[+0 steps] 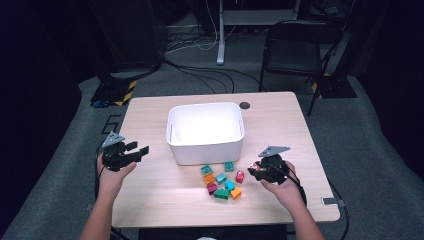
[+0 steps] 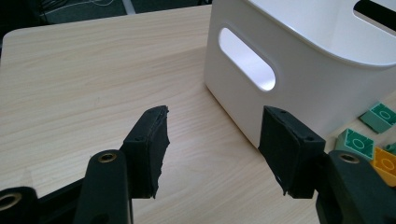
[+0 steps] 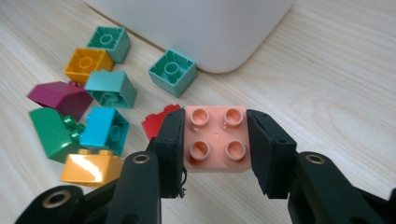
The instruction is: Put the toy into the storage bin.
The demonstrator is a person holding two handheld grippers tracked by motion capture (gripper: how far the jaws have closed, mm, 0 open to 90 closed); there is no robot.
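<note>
A pink brick (image 3: 216, 139) with four studs was gripped between the two jaws of the right gripper (image 3: 216, 144), studs up, above the table (image 1: 150, 195) and just beside the pile of loose bricks. In the high view the right gripper (image 1: 256, 170) was seen at the right of that pile, in front of the white tub (image 1: 205, 150). The tub stood in the middle of the table; nothing could be made out inside it against its bright white floor. All the other bricks lay outside it on the wood: a red brick (image 3: 156, 122) just behind the held one, a mint brick (image 3: 172, 72) near the tub's corner, then a yellow brick (image 3: 86, 64), a purple brick (image 3: 60, 98), a green brick (image 3: 51, 133) and an orange brick (image 3: 91, 168) farther off. The left gripper (image 2: 212, 140) was held over bare table beside the tub's handle slot (image 2: 246, 65), its jaws apart with nothing between them
</note>
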